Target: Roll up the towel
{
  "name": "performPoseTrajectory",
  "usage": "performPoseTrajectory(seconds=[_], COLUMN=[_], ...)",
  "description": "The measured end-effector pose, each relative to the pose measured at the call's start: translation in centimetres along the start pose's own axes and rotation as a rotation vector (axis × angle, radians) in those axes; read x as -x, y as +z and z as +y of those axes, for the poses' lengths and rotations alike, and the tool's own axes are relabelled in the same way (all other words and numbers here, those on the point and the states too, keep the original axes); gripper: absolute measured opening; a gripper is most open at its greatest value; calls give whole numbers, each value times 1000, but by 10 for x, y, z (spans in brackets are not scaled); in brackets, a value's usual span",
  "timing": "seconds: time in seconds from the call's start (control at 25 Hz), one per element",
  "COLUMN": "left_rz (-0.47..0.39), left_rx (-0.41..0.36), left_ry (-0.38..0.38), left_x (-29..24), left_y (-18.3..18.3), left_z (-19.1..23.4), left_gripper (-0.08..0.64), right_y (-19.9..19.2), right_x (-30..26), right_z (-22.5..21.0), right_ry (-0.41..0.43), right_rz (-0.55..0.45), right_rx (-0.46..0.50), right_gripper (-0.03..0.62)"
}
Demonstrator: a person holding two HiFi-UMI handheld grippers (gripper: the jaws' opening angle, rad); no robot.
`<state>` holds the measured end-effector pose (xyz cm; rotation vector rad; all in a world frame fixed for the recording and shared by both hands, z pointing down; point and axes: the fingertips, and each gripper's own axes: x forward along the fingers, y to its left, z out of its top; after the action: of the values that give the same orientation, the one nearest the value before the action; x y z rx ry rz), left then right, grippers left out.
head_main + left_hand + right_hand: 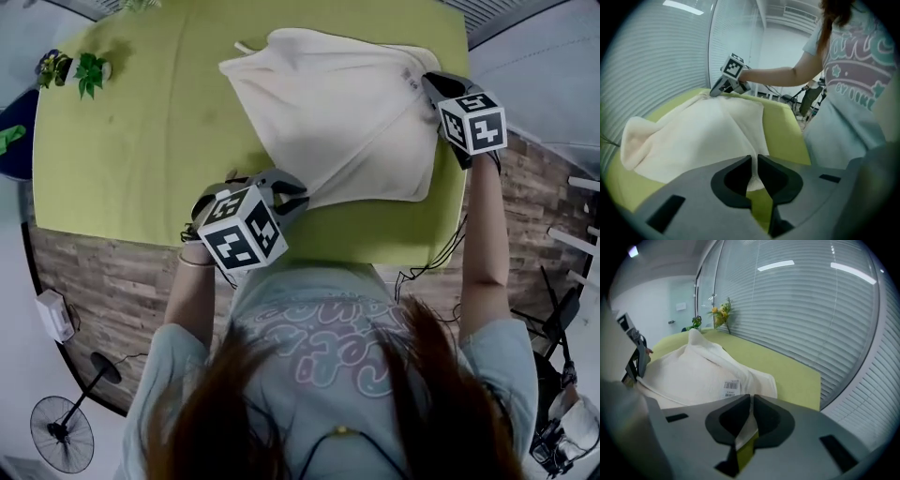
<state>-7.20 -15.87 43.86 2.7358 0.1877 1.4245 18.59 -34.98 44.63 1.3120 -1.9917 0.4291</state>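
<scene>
The left gripper (292, 199) pinches one corner of the cream cloth towel (337, 122), which spreads ahead of its jaws (rumpled, across the green table (141, 159)). The right gripper (429, 84) clamps another corner.

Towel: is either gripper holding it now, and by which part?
Both hold the towel: the left gripper pinches a near corner, the right gripper an edge beside the barcode label.

Office-like room with slatted blinds (811, 310) and green table (141, 169).
</scene>
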Motion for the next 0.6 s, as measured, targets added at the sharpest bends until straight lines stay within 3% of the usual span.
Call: performPoseTrajectory(seconds=[0.12, 0.16, 0.2, 0.32, 0.4, 0.48, 0.52, 0.6], left_rz=[-53, -84, -112, -155, -192, -240, -254, -254], left_rx=[-5, 10, 19, 21, 45, 90, 114, 158], left_ry=[44, 57, 77, 141, 154, 166, 176, 201], left_x=[-7, -5, -1, 7, 11, 16, 18, 18], left_y=[-5, -4, -3, -1, 1, 1, 1, 1], left_z=[-3, -3, -2, -3, -9, -10, -8, -3], left_gripper=[38, 51, 70, 124, 151, 155, 155, 155], right_y=[1, 5, 9, 22, 39, 71, 90, 127], right_x=[2, 5, 7, 17, 33, 45, 44, 27], right_z=[-11, -18, -26, -40, -36, -20, -9, 12], right_ry=[-45, -69, -93, -129, -132, -61, 3, 130], right_rz=[-58, -82, -103, -143, -231, -352, -393, -400], right_rx=[-72, -91, -105, -133, -150, -155, -136, -48], right_gripper=[75, 19, 5, 5, 5, 20, 60, 85])
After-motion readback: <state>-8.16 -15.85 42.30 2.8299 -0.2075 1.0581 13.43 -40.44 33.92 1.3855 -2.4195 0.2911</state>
